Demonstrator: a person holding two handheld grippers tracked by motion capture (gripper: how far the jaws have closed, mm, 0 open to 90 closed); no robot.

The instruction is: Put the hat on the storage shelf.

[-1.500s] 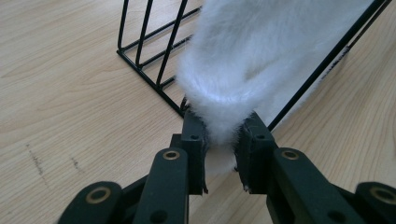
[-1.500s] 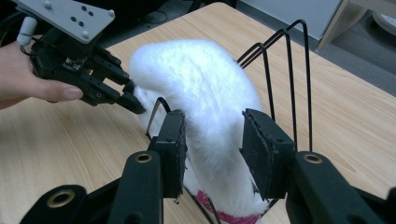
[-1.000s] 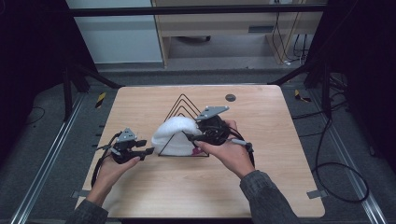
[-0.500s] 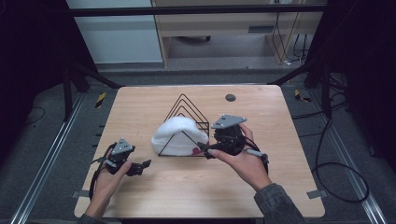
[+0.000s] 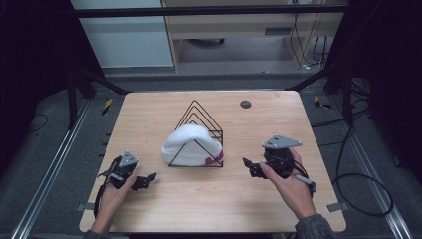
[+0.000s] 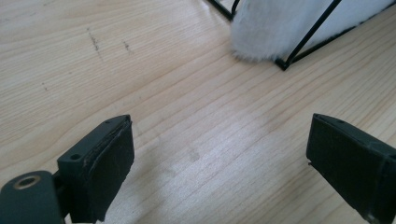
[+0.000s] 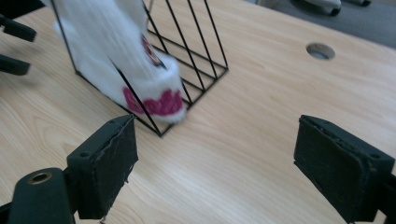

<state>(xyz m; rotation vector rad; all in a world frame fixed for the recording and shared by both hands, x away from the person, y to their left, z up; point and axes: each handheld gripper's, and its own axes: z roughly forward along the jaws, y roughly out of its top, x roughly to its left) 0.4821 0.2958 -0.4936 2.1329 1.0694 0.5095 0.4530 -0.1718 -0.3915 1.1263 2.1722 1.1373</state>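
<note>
A white fluffy beanie (image 5: 188,144) w/ pink lettering on its cuff is sitting inside a black wire rack (image 5: 198,133) w/ triangular frames, near the middle of the light wood table (image 5: 164,214). The beanie is poking out thru the rack's front frame; the cuff w/ the pink lettering is lying at the rack's right front corner, touching the tabletop.

The left gripper (image 5: 144,179) is hovering low over the table's front-left area, held in the person's left hand (image 5: 112,196), well apart from the rack. In the left gripper view its jaws are standing wide apart w/ nothing but bare wood between them; the beanie's fuzzy edge (image 6: 275,32) and a rack corner are sitting ahead, up top.

The right gripper (image 5: 249,167) is sitting to the rack's right, near it but not touching, held in the right hand (image 5: 288,186). Its jaws are also spread wide and holding nothing. In the right gripper view the pink-lettered cuff (image 7: 154,100) is lying ahead-left, and a round hole (image 7: 320,50) in the tabletop is showing farther back.
</note>
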